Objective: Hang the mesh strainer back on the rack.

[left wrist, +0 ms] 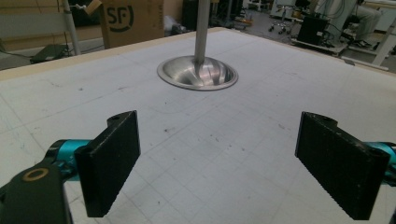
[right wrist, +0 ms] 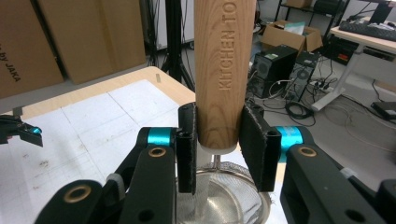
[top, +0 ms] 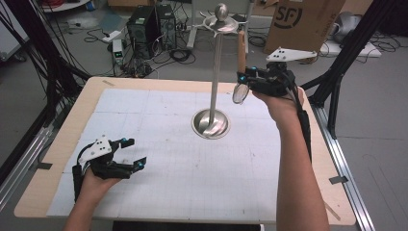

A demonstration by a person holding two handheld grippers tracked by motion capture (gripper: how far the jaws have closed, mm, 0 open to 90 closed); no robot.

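High view: the right gripper (top: 244,79) is holding a strainer (top: 240,72) upright above the tabletop's (top: 192,168) far right part, beside the metal stand (top: 211,122); bare tabletop is lying open between it and the left gripper (top: 132,154).

Left gripper view: jaws are standing spread, nothing between them; the stand's pole is running off the top edge.

Right gripper view: jaws are pinching the strainer's wooden handle (right wrist: 224,70), lettered "KITCHEN TO"; the mesh bowl (right wrist: 224,200) is sitting partly hidden below.

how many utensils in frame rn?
1: a wooden-handled strainer, clamped handle-up in the right gripper beside the steel stand. Others hanging on the stand's top could be hidden.
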